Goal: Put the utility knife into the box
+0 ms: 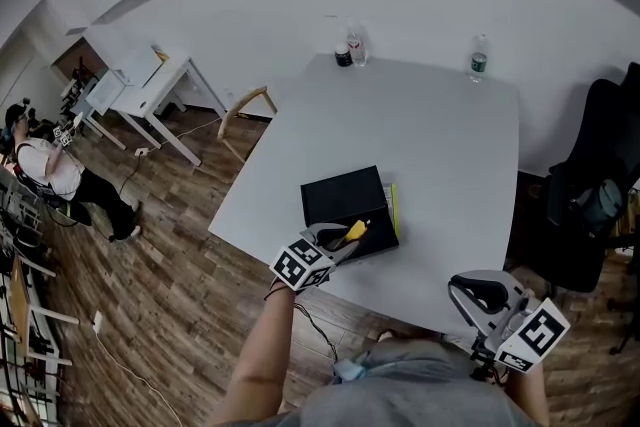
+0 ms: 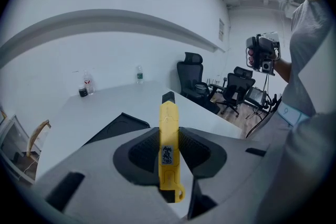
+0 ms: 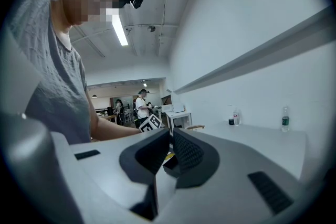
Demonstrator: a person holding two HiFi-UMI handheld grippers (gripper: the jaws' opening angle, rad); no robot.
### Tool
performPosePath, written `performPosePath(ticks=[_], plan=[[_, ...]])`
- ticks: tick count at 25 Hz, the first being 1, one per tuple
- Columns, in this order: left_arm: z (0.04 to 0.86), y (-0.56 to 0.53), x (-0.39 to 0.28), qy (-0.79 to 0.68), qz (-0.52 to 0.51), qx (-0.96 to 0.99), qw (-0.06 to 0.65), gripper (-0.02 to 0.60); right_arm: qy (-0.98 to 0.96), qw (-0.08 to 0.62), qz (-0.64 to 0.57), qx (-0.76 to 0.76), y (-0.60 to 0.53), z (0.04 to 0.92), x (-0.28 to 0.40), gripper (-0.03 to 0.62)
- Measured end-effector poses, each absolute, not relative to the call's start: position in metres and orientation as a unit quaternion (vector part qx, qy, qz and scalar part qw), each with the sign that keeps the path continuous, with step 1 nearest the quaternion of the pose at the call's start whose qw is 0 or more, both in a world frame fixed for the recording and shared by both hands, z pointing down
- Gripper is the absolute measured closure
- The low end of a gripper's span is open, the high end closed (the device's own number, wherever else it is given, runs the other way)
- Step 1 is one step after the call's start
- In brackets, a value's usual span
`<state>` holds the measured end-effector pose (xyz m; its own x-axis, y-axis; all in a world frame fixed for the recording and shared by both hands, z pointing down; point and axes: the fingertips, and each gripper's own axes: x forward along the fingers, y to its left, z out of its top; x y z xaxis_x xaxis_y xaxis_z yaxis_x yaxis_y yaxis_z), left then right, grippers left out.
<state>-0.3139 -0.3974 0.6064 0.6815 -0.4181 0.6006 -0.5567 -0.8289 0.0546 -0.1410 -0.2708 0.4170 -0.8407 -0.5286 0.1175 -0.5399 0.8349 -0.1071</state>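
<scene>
The left gripper (image 1: 340, 243) is clamped on the yellow knife (image 2: 168, 149), holding it just above the near edge of the black box (image 1: 345, 197), its tip pointing across the box. The right gripper (image 1: 468, 291), jaws together and empty, hangs well right of the box

left gripper (image 2: 169, 131): tilted downward, pads clamping utility knife (image 2: 168, 152) | right gripper (image 3: 170, 136): near level, jaws together, empty | left forearm (image 1: 262, 355): stretched behind its gripper
</scene>
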Motion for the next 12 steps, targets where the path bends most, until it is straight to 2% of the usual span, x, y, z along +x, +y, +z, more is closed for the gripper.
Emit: performPosePath(ticks=[12], plan=[[0.642, -0.406, -0.31, -0.247, 0.344, 0.897, 0.128, 0.457, -0.952, 0.046, 0.077, 0.292, -0.269, 0.424, -0.131, 0.56]])
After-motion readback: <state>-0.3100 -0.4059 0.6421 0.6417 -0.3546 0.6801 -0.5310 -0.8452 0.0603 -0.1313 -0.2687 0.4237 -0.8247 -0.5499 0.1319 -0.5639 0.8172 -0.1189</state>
